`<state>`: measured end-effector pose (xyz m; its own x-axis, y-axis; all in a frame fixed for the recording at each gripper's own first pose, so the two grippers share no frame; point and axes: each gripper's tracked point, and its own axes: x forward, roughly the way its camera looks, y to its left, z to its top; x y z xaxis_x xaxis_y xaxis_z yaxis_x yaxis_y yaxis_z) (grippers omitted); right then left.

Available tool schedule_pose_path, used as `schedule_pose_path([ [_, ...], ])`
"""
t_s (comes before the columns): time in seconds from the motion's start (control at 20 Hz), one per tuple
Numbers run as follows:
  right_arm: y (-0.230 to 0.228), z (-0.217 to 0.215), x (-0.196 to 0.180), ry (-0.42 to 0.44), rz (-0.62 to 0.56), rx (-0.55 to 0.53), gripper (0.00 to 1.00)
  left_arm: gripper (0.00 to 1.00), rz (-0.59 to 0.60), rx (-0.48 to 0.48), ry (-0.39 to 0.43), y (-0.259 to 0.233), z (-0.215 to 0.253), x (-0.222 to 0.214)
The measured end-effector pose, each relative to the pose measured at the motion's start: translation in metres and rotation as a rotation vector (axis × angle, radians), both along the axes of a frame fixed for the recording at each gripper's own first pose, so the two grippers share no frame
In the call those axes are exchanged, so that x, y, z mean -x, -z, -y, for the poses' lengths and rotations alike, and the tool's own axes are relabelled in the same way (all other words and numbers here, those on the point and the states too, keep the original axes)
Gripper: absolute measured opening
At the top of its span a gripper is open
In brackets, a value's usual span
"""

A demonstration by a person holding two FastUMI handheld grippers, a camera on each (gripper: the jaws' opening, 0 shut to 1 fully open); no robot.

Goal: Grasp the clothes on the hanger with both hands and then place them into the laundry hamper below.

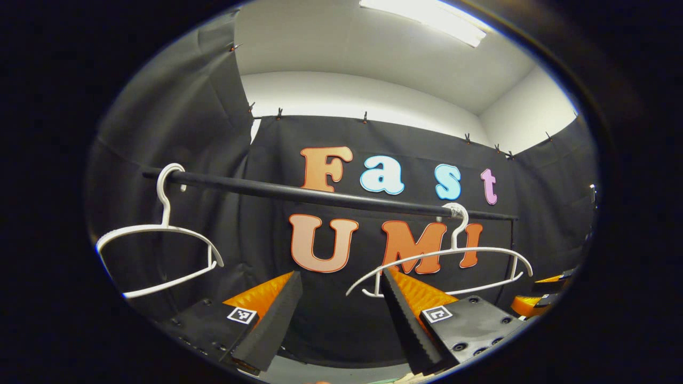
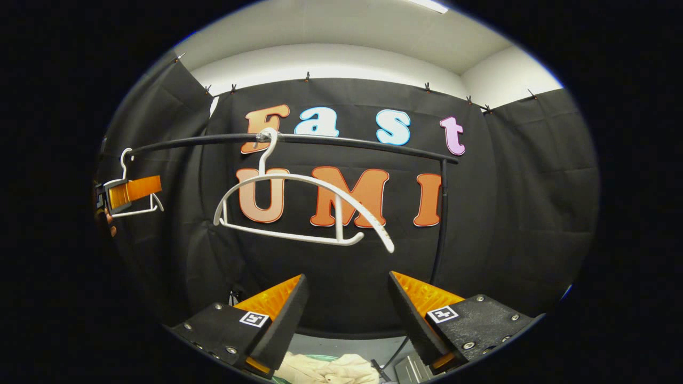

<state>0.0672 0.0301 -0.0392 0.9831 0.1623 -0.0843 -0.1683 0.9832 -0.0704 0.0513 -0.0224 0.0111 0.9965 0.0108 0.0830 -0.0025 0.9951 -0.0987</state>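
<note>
Two bare white hangers hang on the black rail. In the left gripper view one hanger is at the left and the other hanger is at the right, just beyond my left gripper, which is open and holds nothing. In the right gripper view my right gripper is open and empty below the tilted hanger. A cream cloth lies bunched low between its fingers, with a thin green edge behind it. The left gripper shows far left by the other hanger.
The rail's black upright post stands at the right end. A black cable and a grey box lie on the floor by the cloth. The right gripper's orange parts sit at the right edge of the left gripper view.
</note>
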Motion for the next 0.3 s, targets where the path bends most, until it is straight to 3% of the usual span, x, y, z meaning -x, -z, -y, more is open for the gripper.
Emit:
schedule_pose_path([
  [0.25,-0.011,0.017,-0.012,-0.05,0.01,0.002,0.92,1.0,-0.042,-0.004,-0.068,0.003,0.004,0.004],
  [0.3,-0.013,0.018,-0.012,-0.064,0.011,0.001,1.0,1.0,-0.046,-0.004,-0.07,0.004,0.007,0.008],
])
